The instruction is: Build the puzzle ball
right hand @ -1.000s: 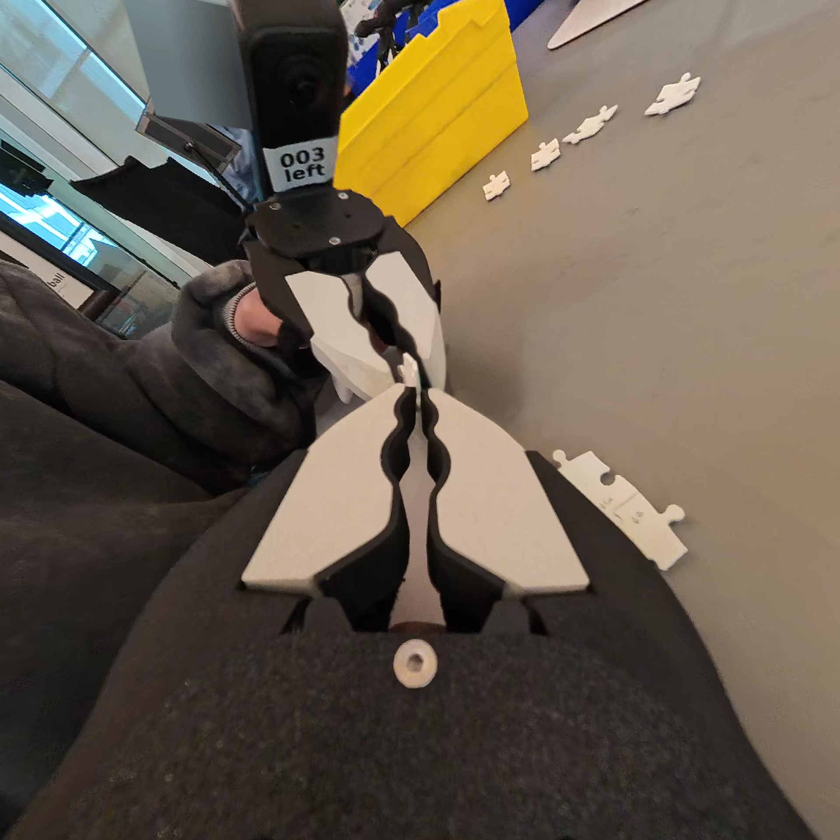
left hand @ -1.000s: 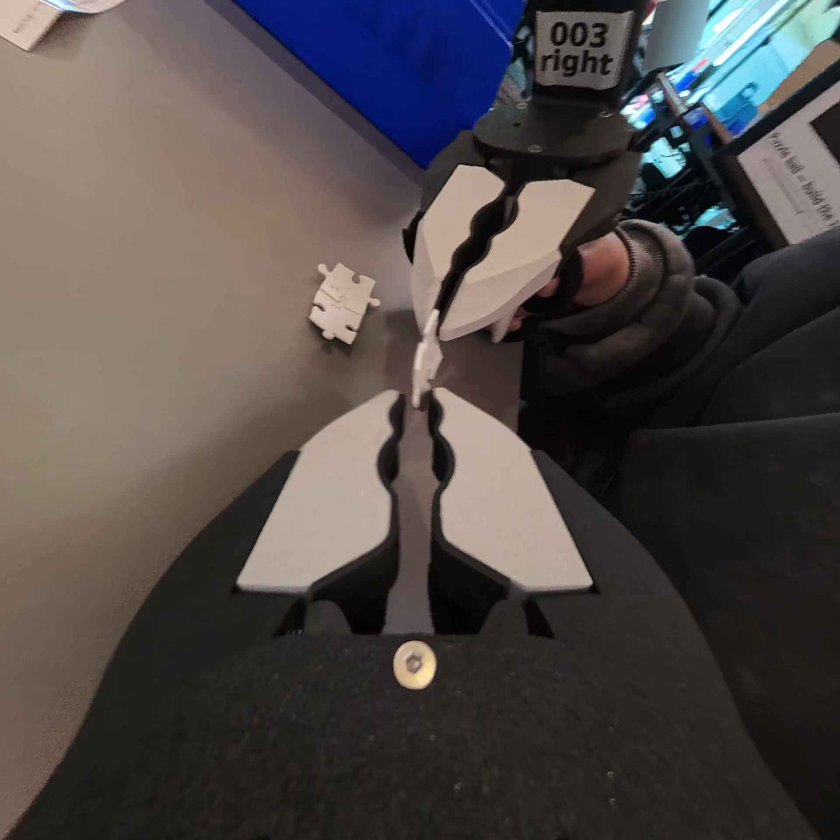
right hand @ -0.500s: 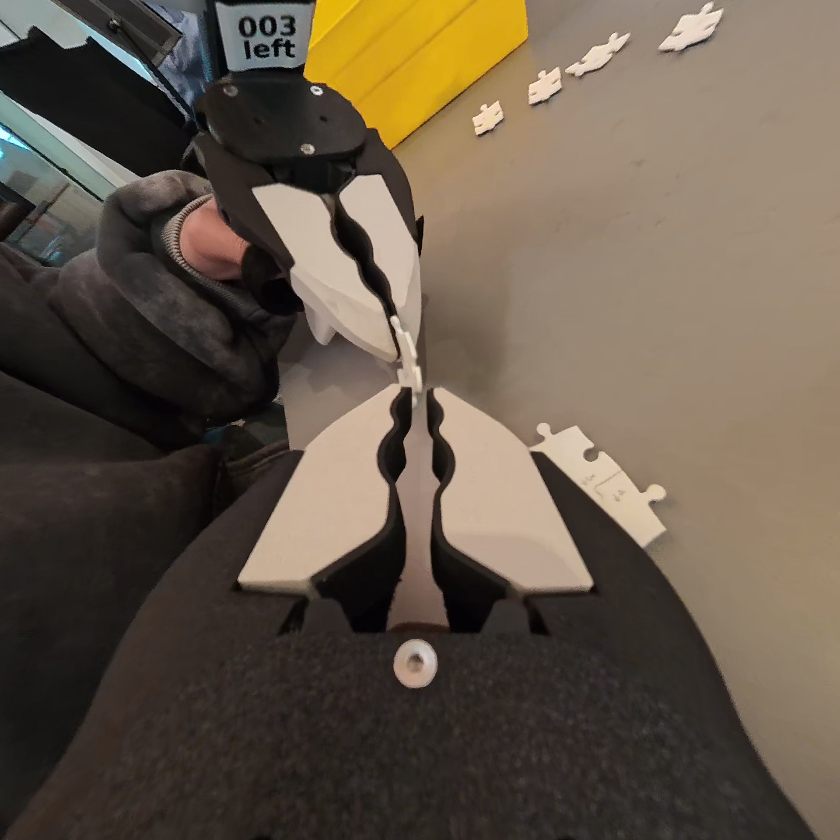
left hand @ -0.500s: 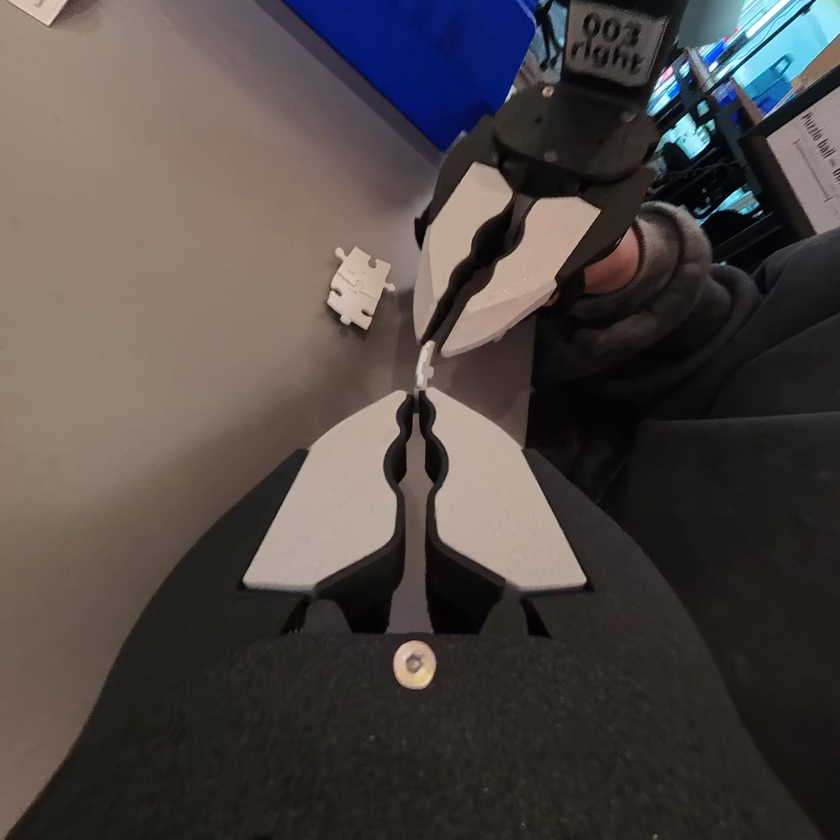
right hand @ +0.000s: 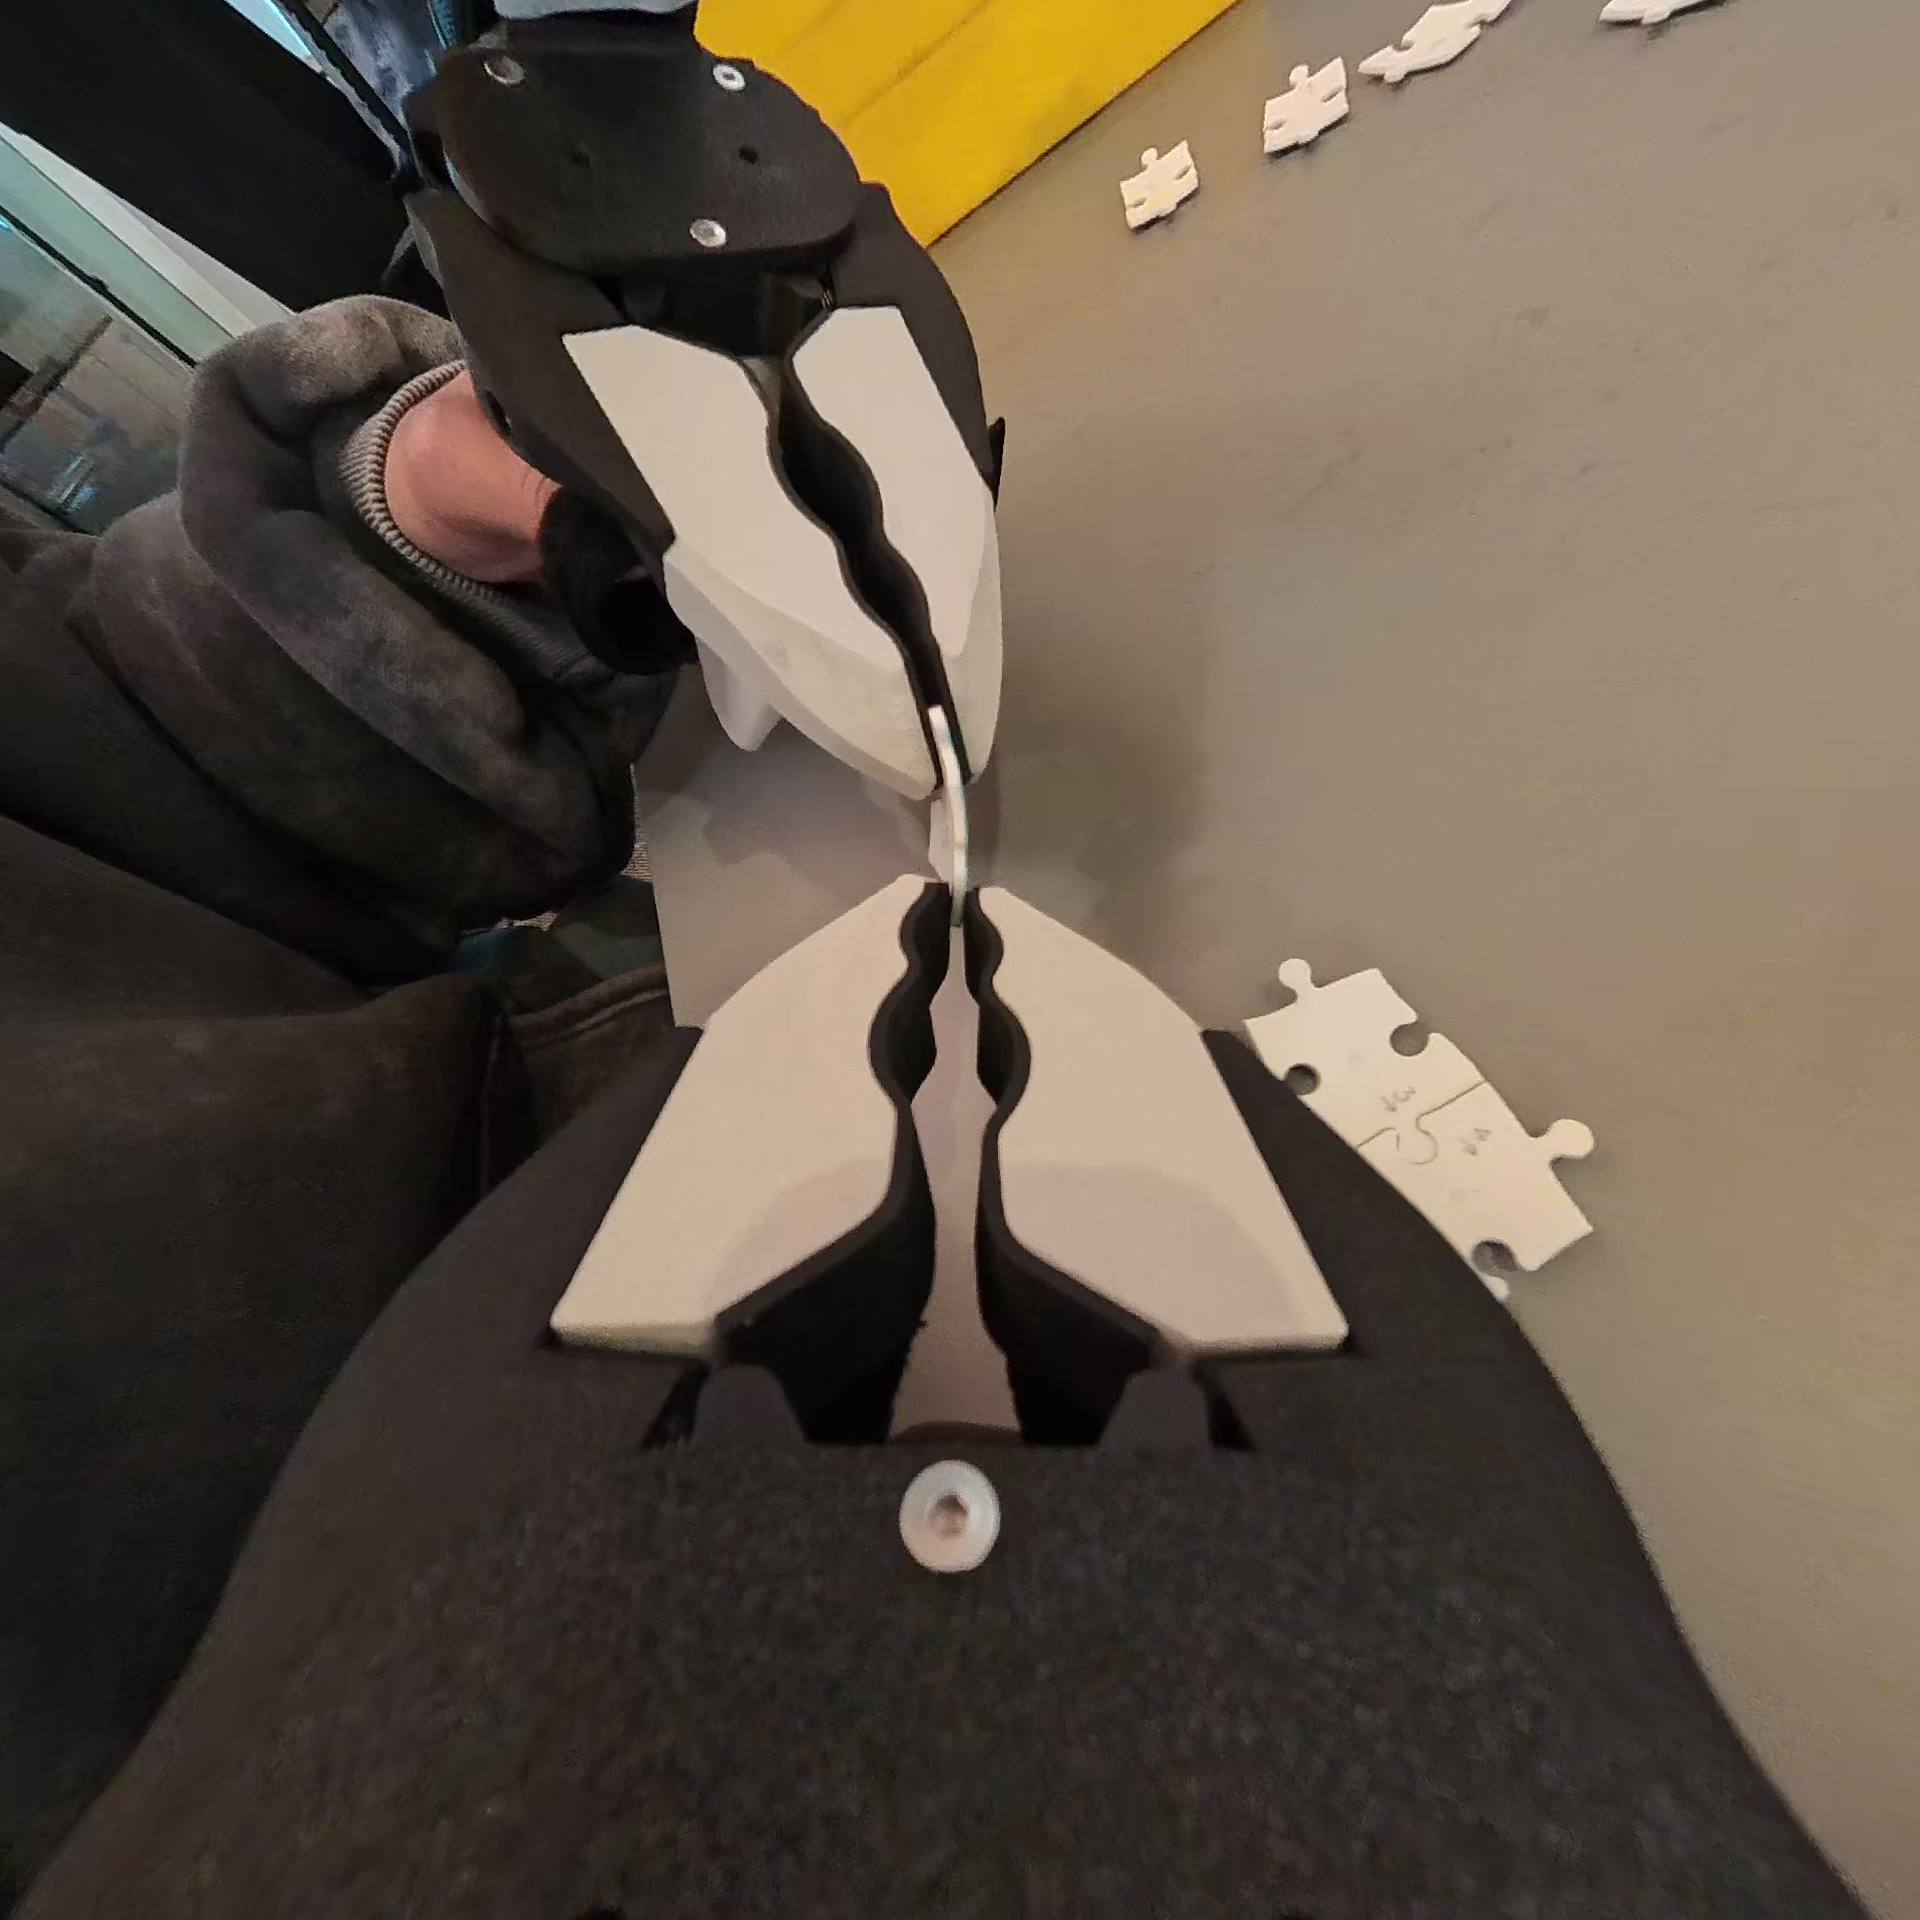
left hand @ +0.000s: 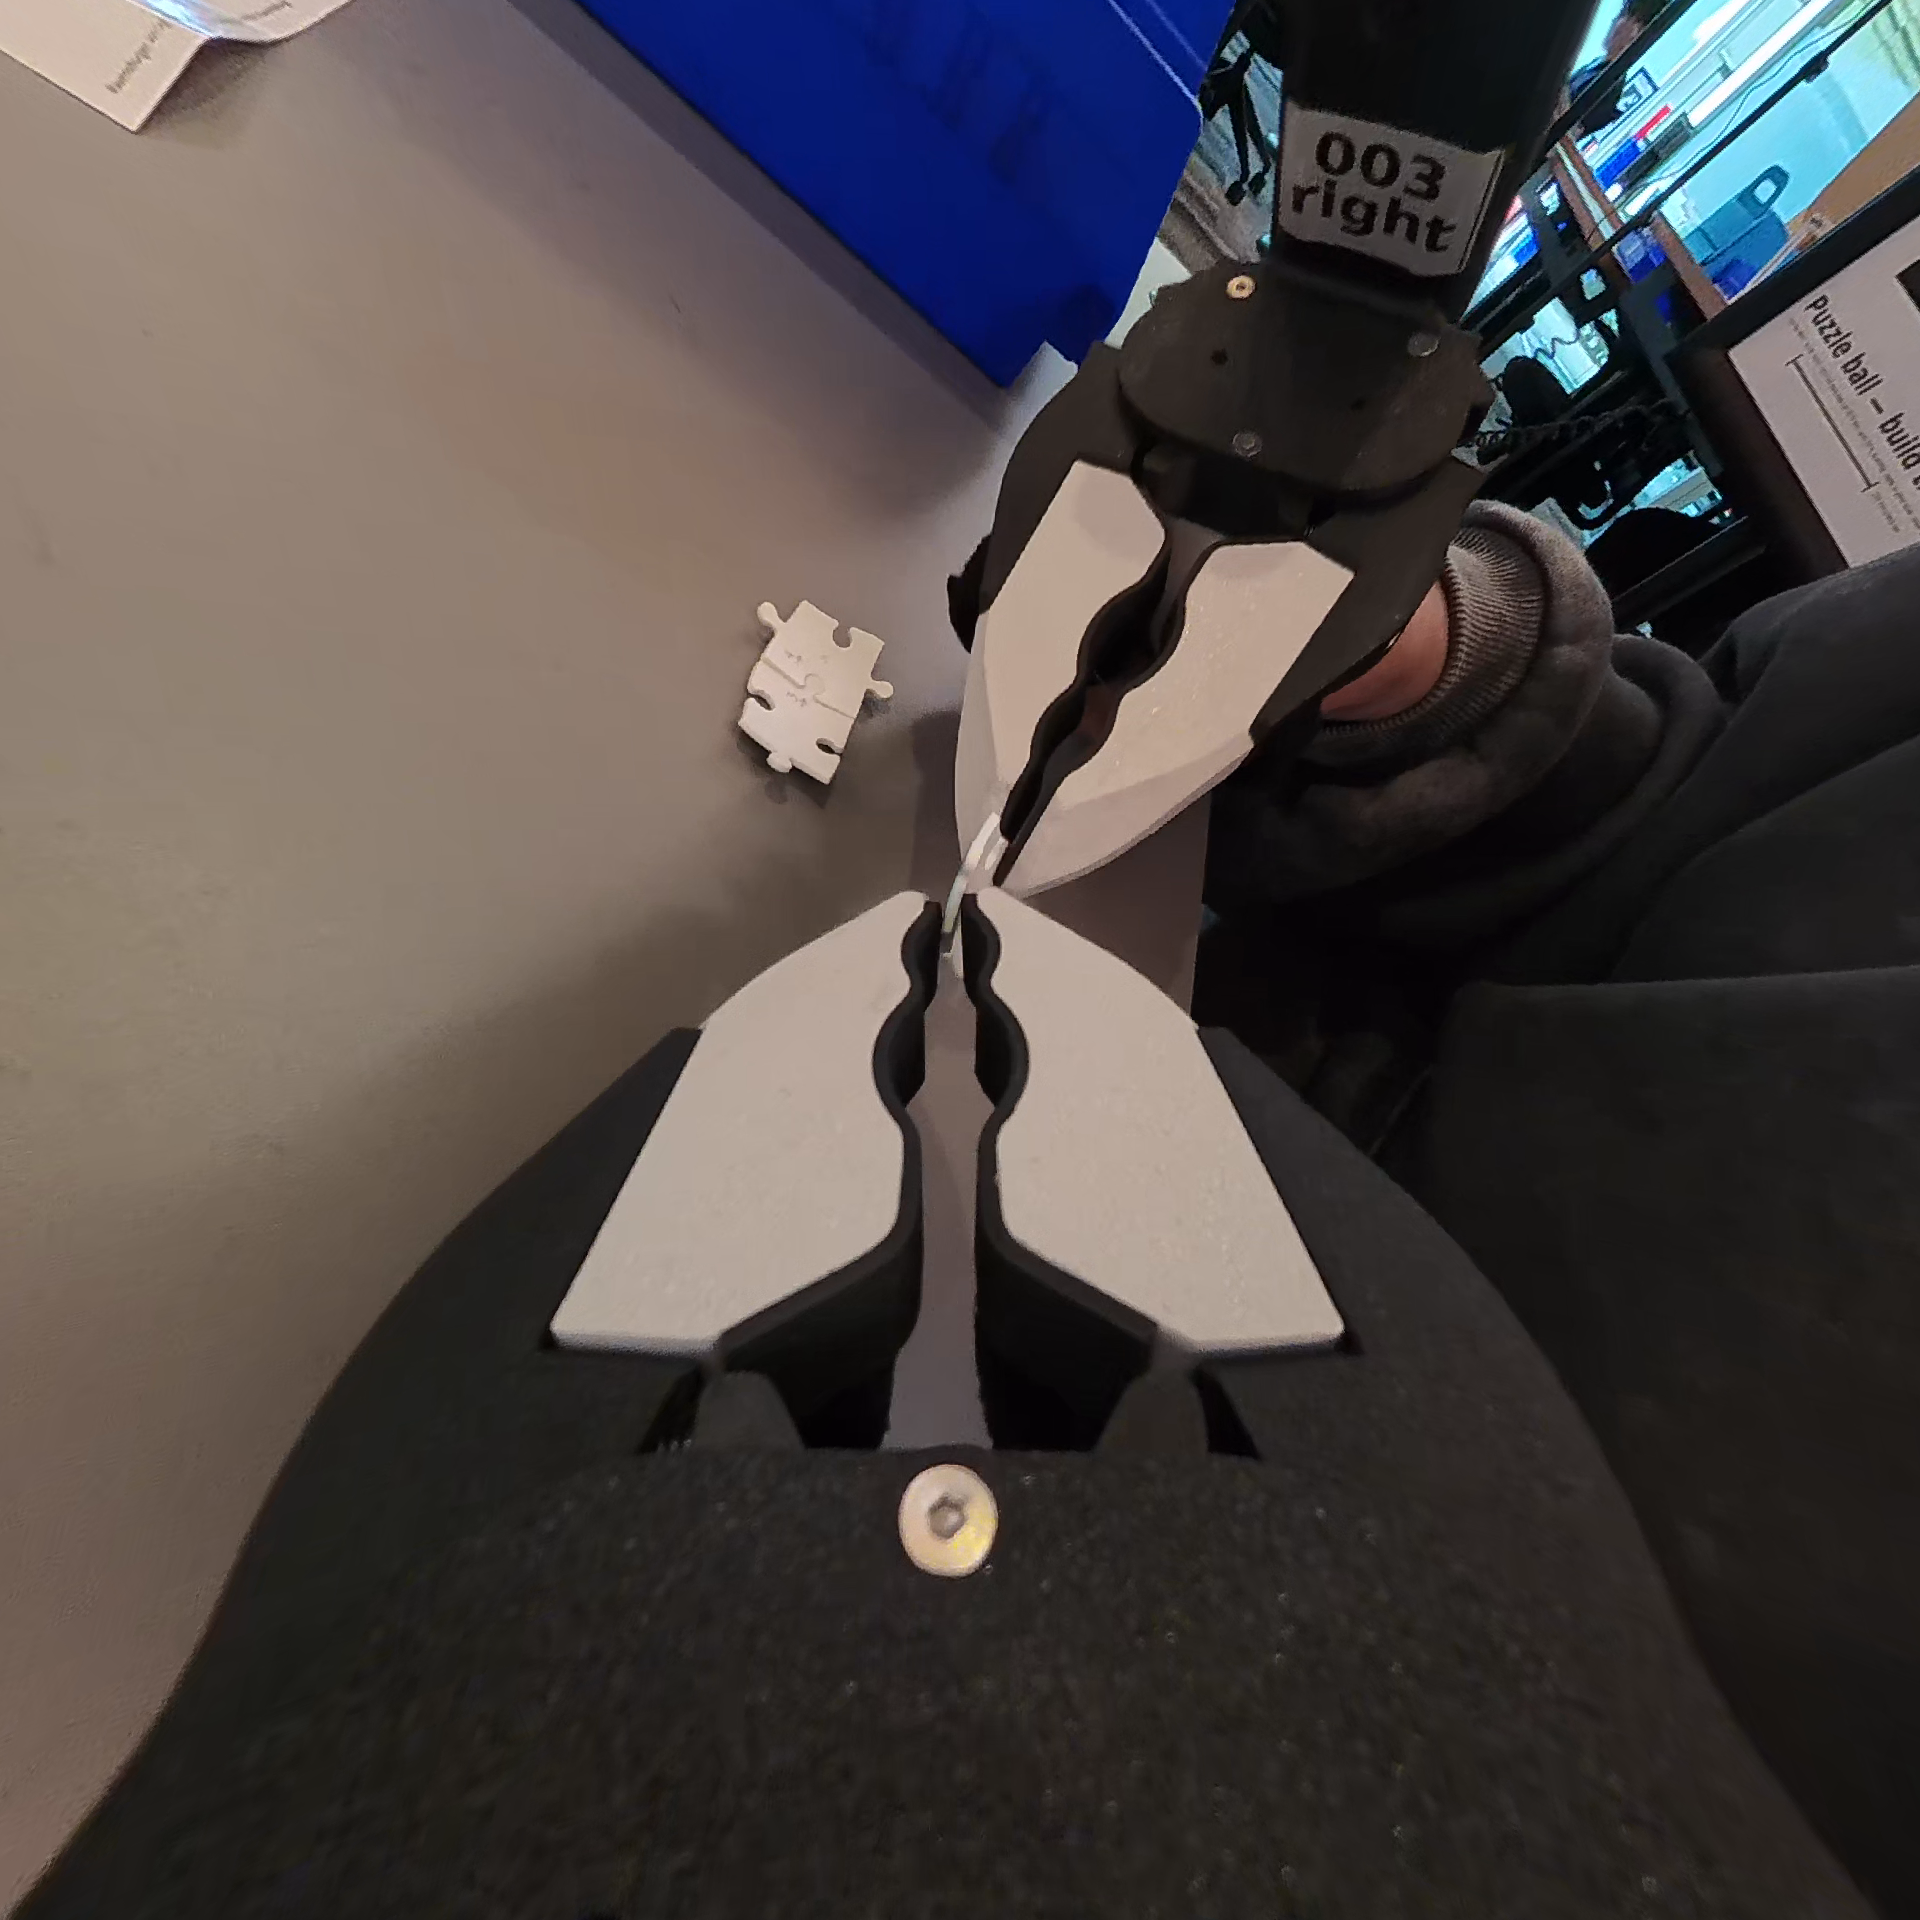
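My left gripper [left hand: 948, 920] and right gripper [right hand: 953, 906] point at each other, tip to tip, above the grey table [left hand: 364, 623]. Between them is a thin, curved white puzzle piece [right hand: 954, 821], seen edge-on; it also shows in the left wrist view [left hand: 977, 868]. Both grippers are shut on it, one at each end. I cannot tell whether it is one piece or two joined. The right gripper [left hand: 1003, 847] shows in the left wrist view, and the left gripper [right hand: 951, 753] shows in the right wrist view. A joined pair of white pieces [right hand: 1423, 1132] lies flat on the table beside them and also shows in the left wrist view [left hand: 816, 707].
Several loose white pieces [right hand: 1158, 187] lie farther off near a yellow bin [right hand: 966, 94]. A blue bin [left hand: 914, 135] and a sheet of paper [left hand: 177, 52] are at the table's far side. A person's sleeves and dark clothing [left hand: 1558, 1039] are beside the grippers. The grippers are tip to tip, or close to it.
The left jaws, slightly apart a second ago, have closed on the end of the piece that the right gripper holds. Both grippers have tilted a little.
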`<action>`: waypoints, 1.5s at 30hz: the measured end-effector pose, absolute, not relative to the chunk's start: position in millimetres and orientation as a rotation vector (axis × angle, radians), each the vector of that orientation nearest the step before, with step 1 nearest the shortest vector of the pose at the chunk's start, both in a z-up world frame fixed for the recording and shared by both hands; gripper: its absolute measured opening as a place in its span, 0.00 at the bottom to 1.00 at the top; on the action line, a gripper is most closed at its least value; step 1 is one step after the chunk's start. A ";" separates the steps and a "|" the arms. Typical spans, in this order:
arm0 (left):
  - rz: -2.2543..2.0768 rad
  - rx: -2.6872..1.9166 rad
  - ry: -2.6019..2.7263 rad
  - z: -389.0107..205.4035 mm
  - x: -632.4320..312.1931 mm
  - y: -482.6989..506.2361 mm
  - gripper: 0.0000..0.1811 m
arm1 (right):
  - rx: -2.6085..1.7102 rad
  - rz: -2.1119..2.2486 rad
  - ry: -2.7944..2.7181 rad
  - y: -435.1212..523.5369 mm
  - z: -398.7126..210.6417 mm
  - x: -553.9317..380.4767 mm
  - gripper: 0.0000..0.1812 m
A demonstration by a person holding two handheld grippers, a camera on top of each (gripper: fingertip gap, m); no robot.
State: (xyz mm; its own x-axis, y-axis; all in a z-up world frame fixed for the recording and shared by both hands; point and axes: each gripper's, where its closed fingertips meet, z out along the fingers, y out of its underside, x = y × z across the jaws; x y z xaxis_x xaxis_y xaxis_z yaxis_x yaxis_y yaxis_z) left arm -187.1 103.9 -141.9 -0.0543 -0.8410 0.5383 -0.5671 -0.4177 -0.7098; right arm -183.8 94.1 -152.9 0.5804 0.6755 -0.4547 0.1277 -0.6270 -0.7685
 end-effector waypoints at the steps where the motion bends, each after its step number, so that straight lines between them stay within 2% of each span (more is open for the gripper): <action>1: -1.463 -1.950 1.509 -141.5 -186.6 103.9 0.02 | -2.110 1.002 -0.638 93.5 -153.4 -184.1 0.02; 39: -1.426 -1.972 1.522 -150.2 -190.1 101.3 0.01 | -2.096 0.920 -0.625 101.0 -152.2 -178.3 0.02; 45: -1.458 -2.034 1.412 -148.5 -185.0 117.4 0.01 | -2.167 0.721 -0.636 105.6 -160.5 -149.3 0.03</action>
